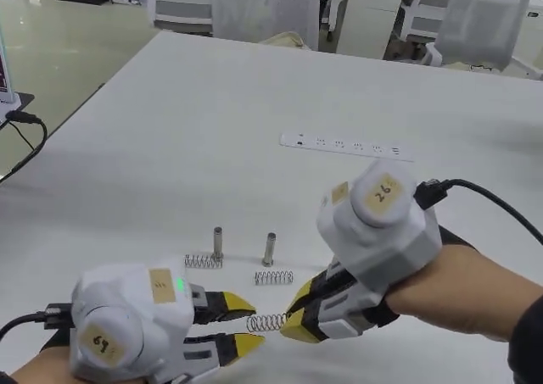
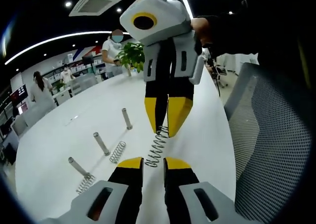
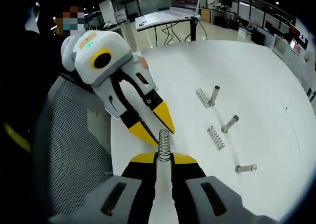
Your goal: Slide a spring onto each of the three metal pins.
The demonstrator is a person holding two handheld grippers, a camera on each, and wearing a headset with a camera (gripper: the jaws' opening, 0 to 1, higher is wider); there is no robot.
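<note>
The held spring (image 3: 164,144) is clamped at 1 end between the closed jaws of the right gripper (image 3: 164,158). Its long axis runs straight ahead from those jaws to the left gripper (image 1: 256,323), whose jaws are spread apart about the free end; contact there cannot be told.

The 3 pins are set off that line, to the right of the right gripper's jaws and to the left of the left gripper's. The bare pin (image 3: 245,168) is nearest the right gripper. The middle pin (image 3: 230,123) has the first loose spring (image 3: 215,137) beside it, and the far pin (image 3: 215,94) has the second loose spring (image 3: 202,97) beside it on the table (image 3: 256,70).

The free end is judged to need swinging toward the bare pin, with only the left gripper in its way. A power strip (image 1: 346,146) lies well beyond.
</note>
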